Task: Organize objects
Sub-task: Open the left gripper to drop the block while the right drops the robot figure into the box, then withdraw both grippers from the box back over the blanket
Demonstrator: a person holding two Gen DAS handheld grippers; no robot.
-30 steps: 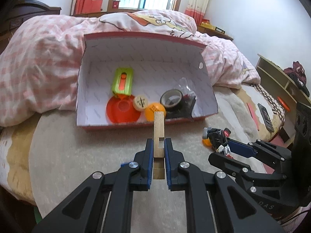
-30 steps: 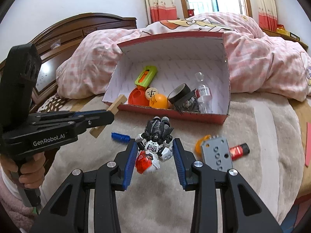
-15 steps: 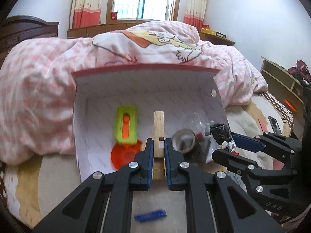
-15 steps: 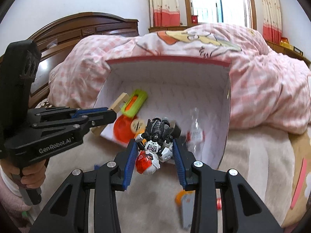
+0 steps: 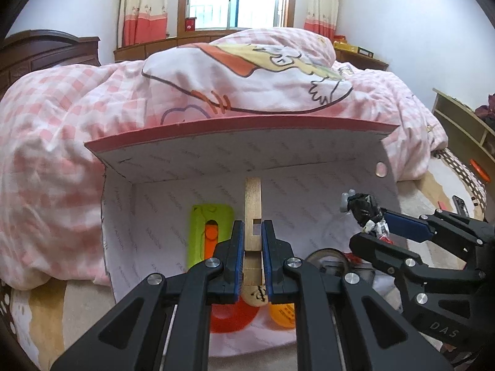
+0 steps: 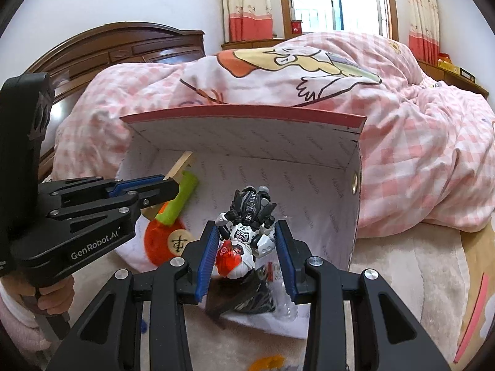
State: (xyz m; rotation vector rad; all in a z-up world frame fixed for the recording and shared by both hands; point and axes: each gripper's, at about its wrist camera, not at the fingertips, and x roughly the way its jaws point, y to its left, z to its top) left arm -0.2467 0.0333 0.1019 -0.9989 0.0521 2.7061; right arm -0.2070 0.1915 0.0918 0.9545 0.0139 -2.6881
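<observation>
The left claw is clamped on a wooden block, its blue pads pressing both sides of the notched stick, which stands upright between them and reaches up against the box's back wall as seen from the left wrist. In the right wrist view the same claw comes in from the left, held by a hand, with the block poking out past its tips above the open box.

The right claw grips a toy robot, black and white with a red part at its lower end, head pointing away from the camera. From the left wrist it appears at the right, the toy hanging over the box's right half.

The box lies on the bed against a pink checked quilt. Inside it lie a green case with an orange slider, an orange disc, a round wooden piece with a black character, an orange ball, a tape roll, partly hidden, and a dark crumpled thing near the front edge. An orange item lies blurred on the bed in front of the box.
</observation>
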